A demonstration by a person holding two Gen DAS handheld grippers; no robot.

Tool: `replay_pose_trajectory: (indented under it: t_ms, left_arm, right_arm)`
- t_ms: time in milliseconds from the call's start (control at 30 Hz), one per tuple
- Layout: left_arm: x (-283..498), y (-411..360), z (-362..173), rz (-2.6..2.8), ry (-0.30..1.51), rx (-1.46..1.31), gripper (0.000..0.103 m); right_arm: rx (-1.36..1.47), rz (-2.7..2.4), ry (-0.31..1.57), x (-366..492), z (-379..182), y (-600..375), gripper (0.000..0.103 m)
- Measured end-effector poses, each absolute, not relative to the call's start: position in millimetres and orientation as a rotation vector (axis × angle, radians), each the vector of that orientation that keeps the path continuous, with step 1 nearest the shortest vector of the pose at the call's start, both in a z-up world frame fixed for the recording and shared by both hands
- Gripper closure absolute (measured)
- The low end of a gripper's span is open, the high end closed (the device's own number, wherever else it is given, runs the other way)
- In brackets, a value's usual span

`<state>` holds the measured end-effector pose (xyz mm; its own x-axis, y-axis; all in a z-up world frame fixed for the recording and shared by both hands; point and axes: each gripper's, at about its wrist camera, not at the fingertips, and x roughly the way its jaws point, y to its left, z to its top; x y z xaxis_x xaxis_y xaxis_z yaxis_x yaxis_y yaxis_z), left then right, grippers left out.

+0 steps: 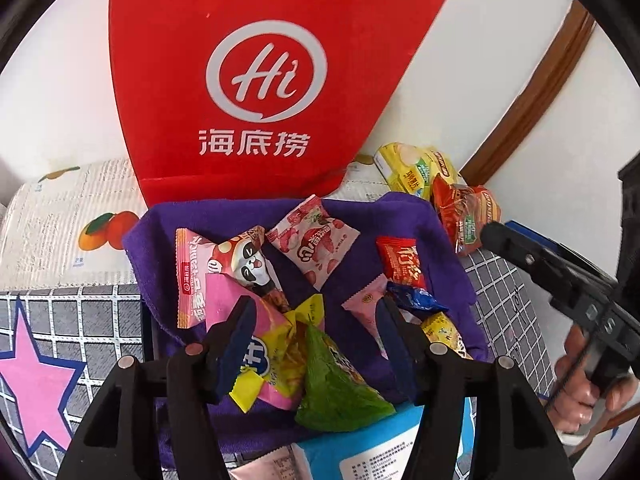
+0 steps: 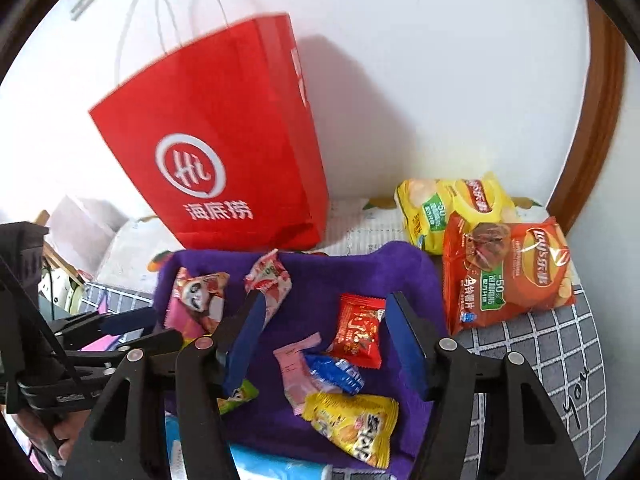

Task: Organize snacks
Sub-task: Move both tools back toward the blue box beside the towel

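Note:
Several small snack packets lie on a purple cloth [image 1: 432, 240] [image 2: 320, 276]. My left gripper [image 1: 316, 336] is open above a pink-and-yellow packet [image 1: 276, 344] and a green packet [image 1: 336, 392], its fingers on either side of them. My right gripper [image 2: 324, 336] is open above a small red packet [image 2: 360, 330], a blue candy [image 2: 336, 372], a pale pink packet [image 2: 296, 376] and a yellow packet [image 2: 356, 428]. A red paper bag [image 1: 264, 80] [image 2: 228, 152] stands upright behind the cloth. A panda packet [image 1: 240, 268] [image 2: 196, 300] and a lychee packet [image 1: 312, 240] [image 2: 268, 284] lie farther back.
A yellow chip bag [image 2: 452, 208] [image 1: 416, 172] and an orange chip bag [image 2: 508, 276] [image 1: 464, 216] lie at the back right by the wall. The surface is a grey checked cover [image 2: 540, 352] with a pink star [image 1: 36, 380]. A blue-and-white box [image 1: 400, 456] lies at the front edge.

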<state>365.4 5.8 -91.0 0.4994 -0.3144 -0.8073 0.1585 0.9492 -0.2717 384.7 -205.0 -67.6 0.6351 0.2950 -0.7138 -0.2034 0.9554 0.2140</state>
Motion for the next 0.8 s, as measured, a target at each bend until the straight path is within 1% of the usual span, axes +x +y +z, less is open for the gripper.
replay_pose_trajectory:
  t_ms: [267,400,600,667,700,733,800]
  left_arm:
    - [343,-2,-59,-0.304,0.928,-0.137,0.043]
    - [331,-6,-50,-0.296,0.925,-0.122,0.043]
    - [293,13,-43,-0.238,0.895,-0.057,0.043]
    - [282,27,-46,-0.215,0.900,-0.068,0.043]
    - [277,35,-48,-0.210,0.906,-0.083,0.043]
    - [271,44,-50,-0.209,0.911,-0.105,0.043]
    - [260,57,-55,-0.205,0.913,-0.131,0.043]
  right_arm:
    - [0.108,0.289,0.856,329,-68,-203,0.040]
    - [0.118,0.313,0.899,298,-76,-199,0.050]
    - [0.110,0.365,0.916,252,-92,-184,0.052]
    - [0.118,0.395,0.921,236,-100,-176,0.058]
    - [0.121,0.412,0.925,229,-105,-172,0.067]
    - [0.123,0.427,0.931,221,-110,-167,0.073]
    - [0.135,0.458,0.933,206,-118,-161,0.074]
